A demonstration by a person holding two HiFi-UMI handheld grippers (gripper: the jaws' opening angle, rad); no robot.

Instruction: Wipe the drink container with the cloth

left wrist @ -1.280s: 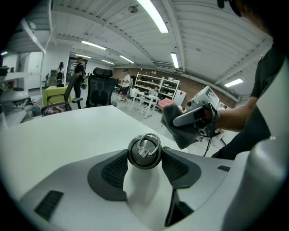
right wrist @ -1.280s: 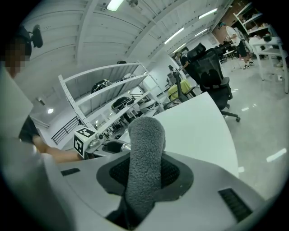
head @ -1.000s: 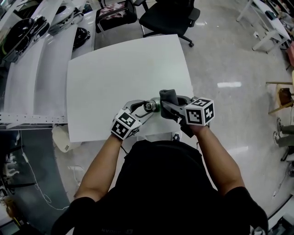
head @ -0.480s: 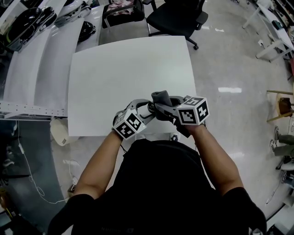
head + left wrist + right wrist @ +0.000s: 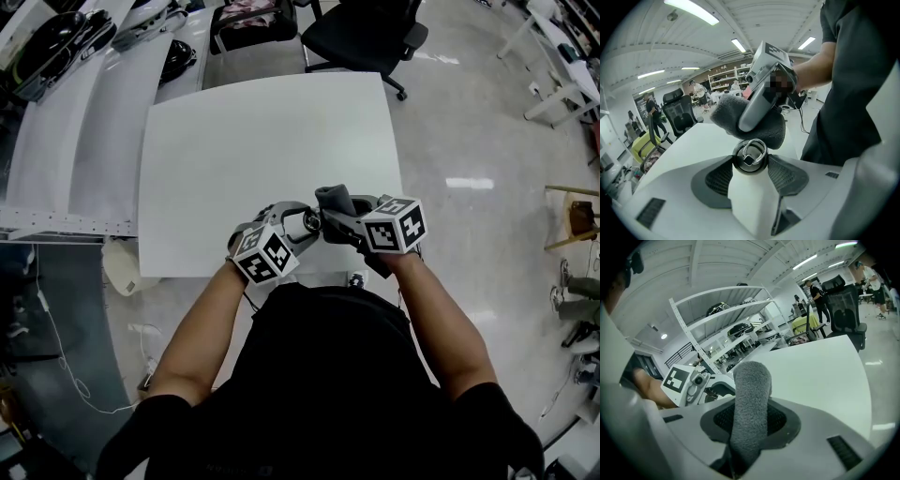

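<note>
Between the ribbed dark pads of the left gripper (image 5: 750, 165) sits the drink container (image 5: 751, 199), a smooth white bottle topped by a round dark cap (image 5: 749, 156) with a bright metal ring folded across it. The jaws pinch its body from both sides, with the cap end pointing away from the camera. The jaws of the right gripper (image 5: 751, 422) are clamped on a thick grey fleecy cloth (image 5: 752, 380), which rises out of them as a soft rolled column with a rounded top. In the left gripper view the cloth bulges around the right gripper's pale grey finger just above the cap and seems to brush it, though contact is hard to confirm. The head view shows both tools meeting close in front of the person's black-shirted torso, over the near edge of a plain white matte rectangular table (image 5: 253, 141). A black office chair (image 5: 361, 33) stands on the glossy floor beyond the table's far edge.
</note>
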